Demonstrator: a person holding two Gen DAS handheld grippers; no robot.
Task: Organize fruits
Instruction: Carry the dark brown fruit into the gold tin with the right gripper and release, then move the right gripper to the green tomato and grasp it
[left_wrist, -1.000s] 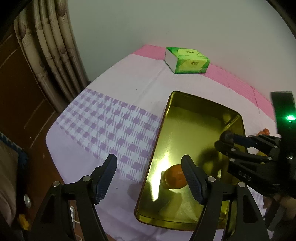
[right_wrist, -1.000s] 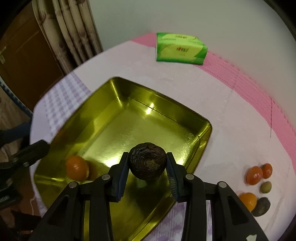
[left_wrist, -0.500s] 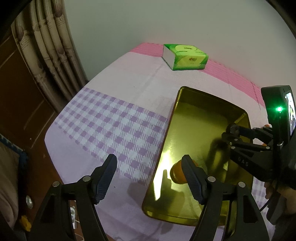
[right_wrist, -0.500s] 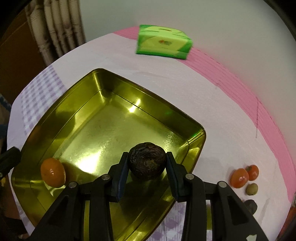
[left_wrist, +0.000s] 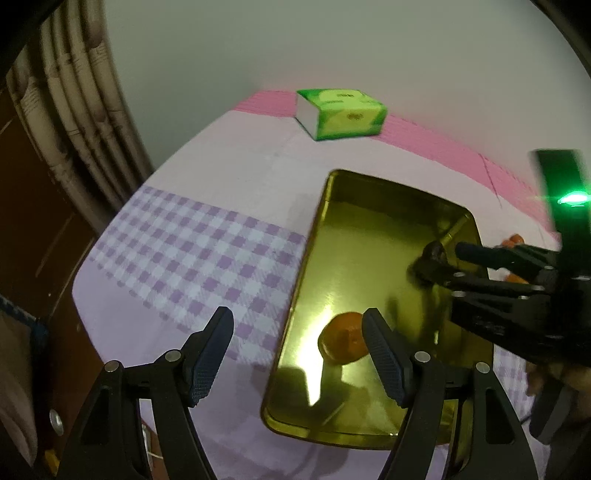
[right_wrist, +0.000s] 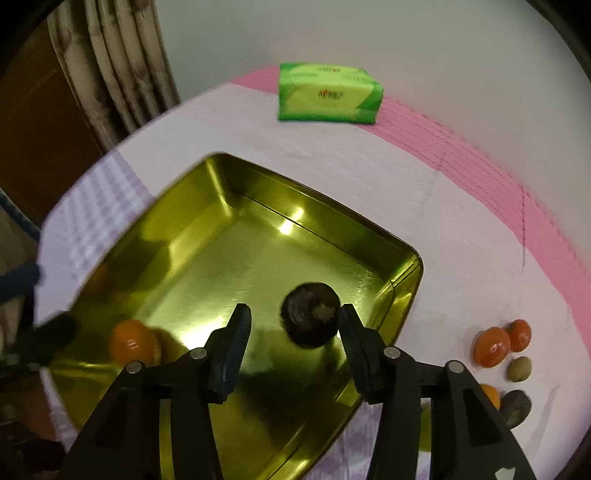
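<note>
A dark, wrinkled round fruit lies inside the gold metal tray, near its right wall, its rough skin marked by a pale patch. An orange sits on the tray floor toward the near left corner, mirrored in the shiny metal; the left wrist view shows it in the near part of the tray. Outside the tray, on the pink-and-white cloth to the right, lie two red-orange fruits touching each other, a small olive-green one, another orange one and a dark one.
</note>
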